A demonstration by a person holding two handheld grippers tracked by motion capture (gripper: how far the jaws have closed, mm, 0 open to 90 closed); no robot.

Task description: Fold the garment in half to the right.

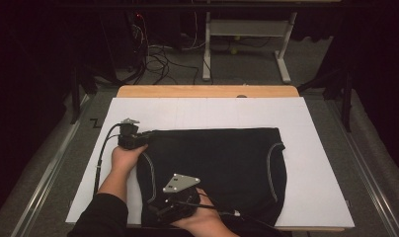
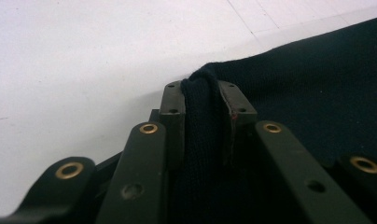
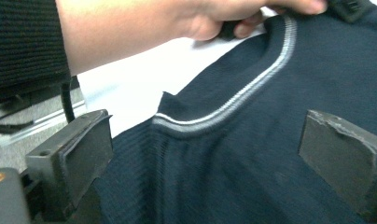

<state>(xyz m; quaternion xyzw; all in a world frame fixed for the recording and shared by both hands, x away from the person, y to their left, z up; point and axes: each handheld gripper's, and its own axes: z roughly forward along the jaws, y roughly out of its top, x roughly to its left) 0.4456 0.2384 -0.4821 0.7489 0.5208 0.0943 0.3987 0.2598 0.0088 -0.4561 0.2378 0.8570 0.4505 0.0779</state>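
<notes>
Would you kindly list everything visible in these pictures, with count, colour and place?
Garment: one, dark navy with grey trim, flat on the sheet.
Sheet: one, white, covering the table.
Table: one, light wood, far edge showing.
Desk frame: one, white, on the floor behind.
Cables: several, dark, on the floor behind.
Left gripper: one, black, shut on the garment's corner.
Right gripper: one, black, jaws open over the garment's near left part.

Dark knit garment (image 1: 217,163) (pale-trimmed seams), spread flat, white sheet (image 1: 316,148)
</notes>
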